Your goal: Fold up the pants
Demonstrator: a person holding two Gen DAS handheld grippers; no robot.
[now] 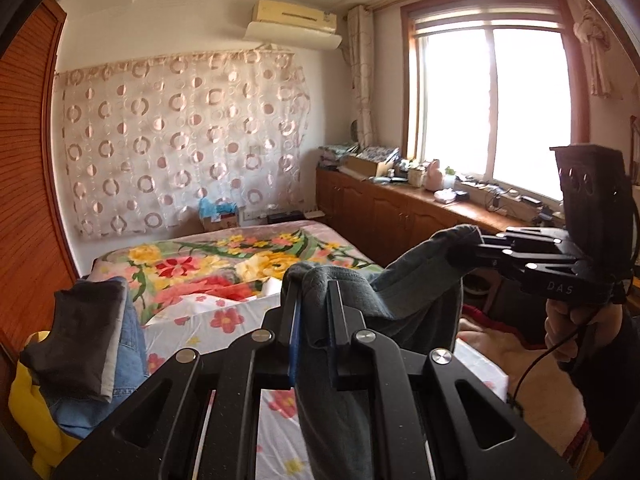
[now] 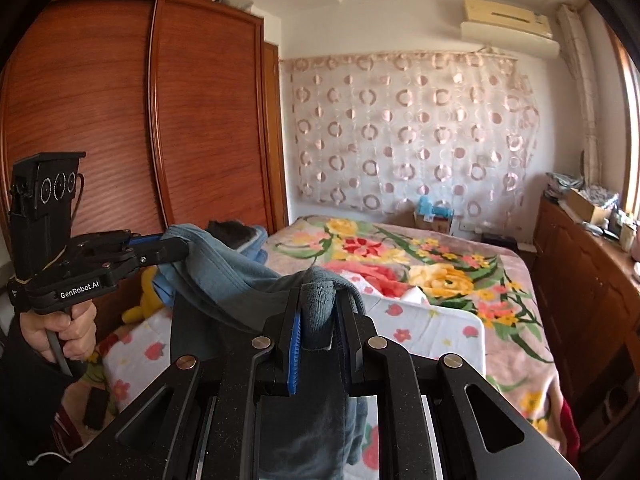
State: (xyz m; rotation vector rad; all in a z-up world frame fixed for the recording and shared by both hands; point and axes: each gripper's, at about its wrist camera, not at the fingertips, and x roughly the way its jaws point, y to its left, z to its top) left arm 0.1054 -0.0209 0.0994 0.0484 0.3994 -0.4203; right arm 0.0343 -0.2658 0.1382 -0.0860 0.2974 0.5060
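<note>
Floral blanket (image 2: 420,264) covers the bed; wooden wardrobe (image 2: 160,112) beside it (yellow plush toy (image 1: 24,408) nearby).

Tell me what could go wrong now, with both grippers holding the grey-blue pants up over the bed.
1. The left gripper pinches only a small bunch of the grey-blue fabric pants; it may slip out.
2. The right gripper also grips a thick wad, so the edge may not come out straight.
3. The pile of folded dark and denim clothes lies on the floral-sheeted bed; hanging fabric could snag it.

I see a bright window (image 1: 492,104) above wooden cabinets (image 1: 384,212), a wardrobe (image 2: 132,120) (reddish wood), a circle-patterned curtain (image 1: 184,136)
</note>
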